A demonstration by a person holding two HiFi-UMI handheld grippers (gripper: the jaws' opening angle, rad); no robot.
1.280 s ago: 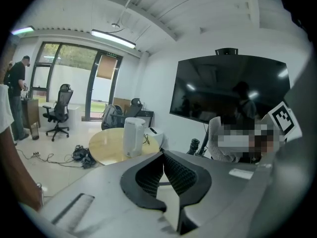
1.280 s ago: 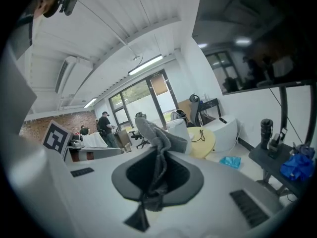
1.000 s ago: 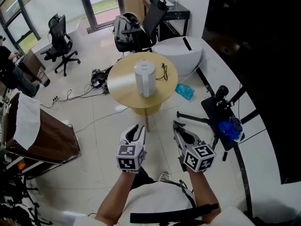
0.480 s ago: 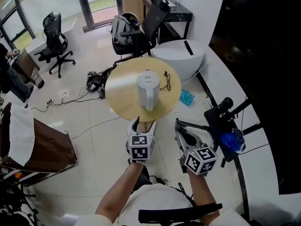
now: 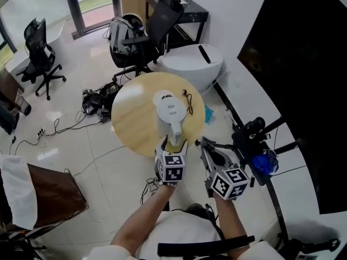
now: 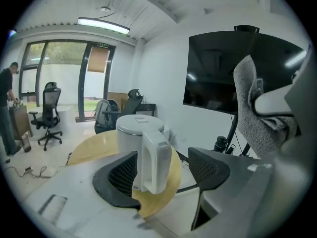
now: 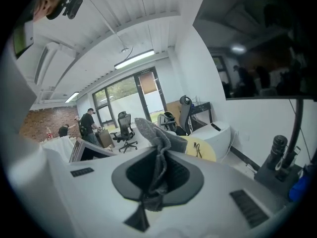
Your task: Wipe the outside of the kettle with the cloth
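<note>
At far left an office chair stands on the floor, and a tangle of cables lies nearer the round wooden surface. The white electric kettle stands upright on that surface toward its near edge, its handle turned to the person. The left gripper points at the handle. Its fingers have just been opening and stand released, wide apart. The handle shows in the gap with neither pad touching it, but how far it reaches in between them cannot be told. Just to the right, the right gripper has its fingers clenched on a grey cloth, which the head view barely shows. Farther right, a black camera stand is hard to make out against the dark wall panel.
</note>
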